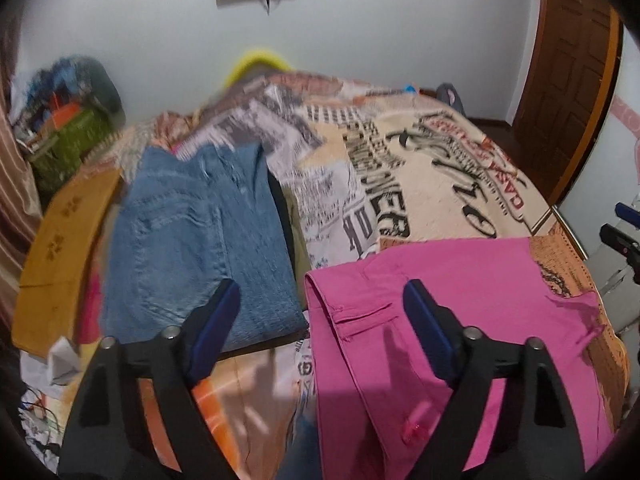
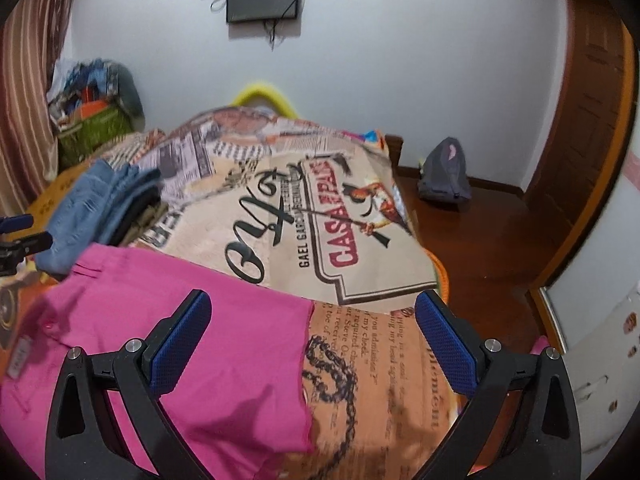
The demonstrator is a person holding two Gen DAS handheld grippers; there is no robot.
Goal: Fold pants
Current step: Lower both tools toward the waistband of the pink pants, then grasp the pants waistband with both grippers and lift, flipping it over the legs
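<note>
Pink pants [image 1: 472, 280] lie flat on the printed bedspread [image 1: 440, 168], waistband and a pocket slit toward the left. In the left wrist view my left gripper [image 1: 322, 296] hangs open above the pants' left edge; its blue pads [image 1: 216, 332] touch nothing. The right wrist view shows the same pink pants [image 2: 160, 312], with my right gripper [image 2: 314, 304] open over their right edge, one pad [image 2: 180, 344] above the cloth and the other above bare bedspread [image 2: 380, 360]. Each gripper shows at the rim of the other's view: the right gripper [image 1: 620, 232] and the left gripper [image 2: 20, 236].
A stack of folded clothes topped by blue jeans [image 1: 192, 240] [image 2: 100, 208] sits left of the pink pants. A yellow-brown cloth [image 1: 60, 248] and a green basket [image 1: 72, 140] lie further left. The bed's right edge drops to a wooden floor with a grey backpack [image 2: 444, 176].
</note>
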